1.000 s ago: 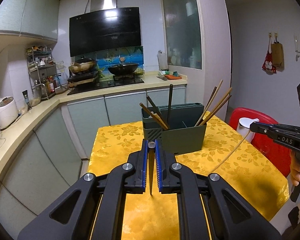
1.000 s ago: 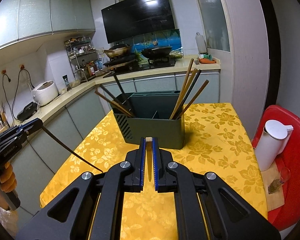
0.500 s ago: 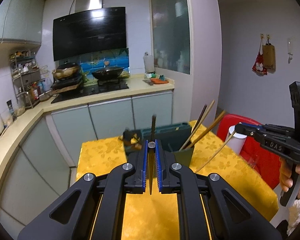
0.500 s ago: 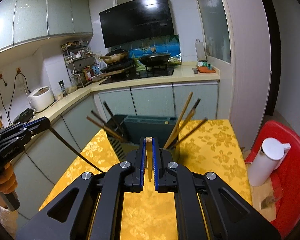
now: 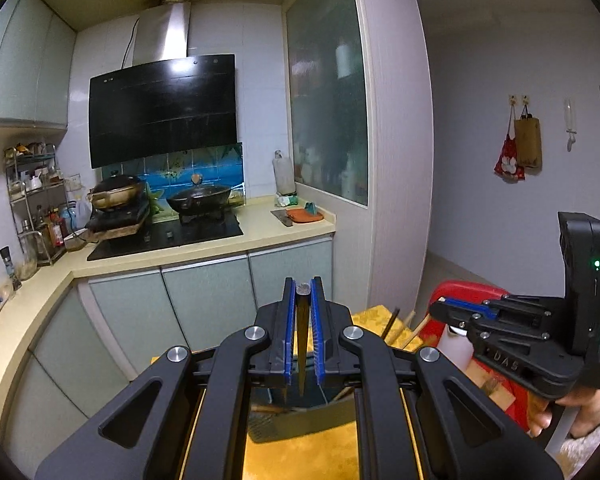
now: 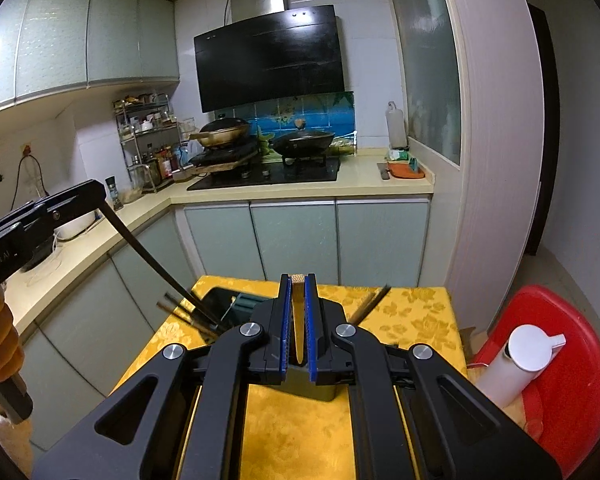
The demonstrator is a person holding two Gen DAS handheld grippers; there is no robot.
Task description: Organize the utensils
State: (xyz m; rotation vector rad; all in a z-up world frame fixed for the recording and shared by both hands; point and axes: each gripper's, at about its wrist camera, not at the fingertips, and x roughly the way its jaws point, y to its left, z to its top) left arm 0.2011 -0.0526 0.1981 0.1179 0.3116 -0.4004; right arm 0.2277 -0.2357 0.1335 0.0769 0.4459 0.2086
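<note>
left gripper (image 5: 303,308) clamped on a dark chopstick (image 5: 301,344) | right gripper (image 6: 299,304) pinching a pale bamboo chopstick (image 6: 299,328) | utensil holder (image 6: 236,306) on yellow tablecloth (image 6: 412,312), 6 o'clock below both | "DAS" on right gripper, "Robot AI" on left one

We see a dark chopstick (image 5: 302,340) and a pale chopstick (image 6: 298,320), each pinched. More chopsticks (image 6: 188,312) lean in the grey-green holder (image 6: 236,304).
</note>
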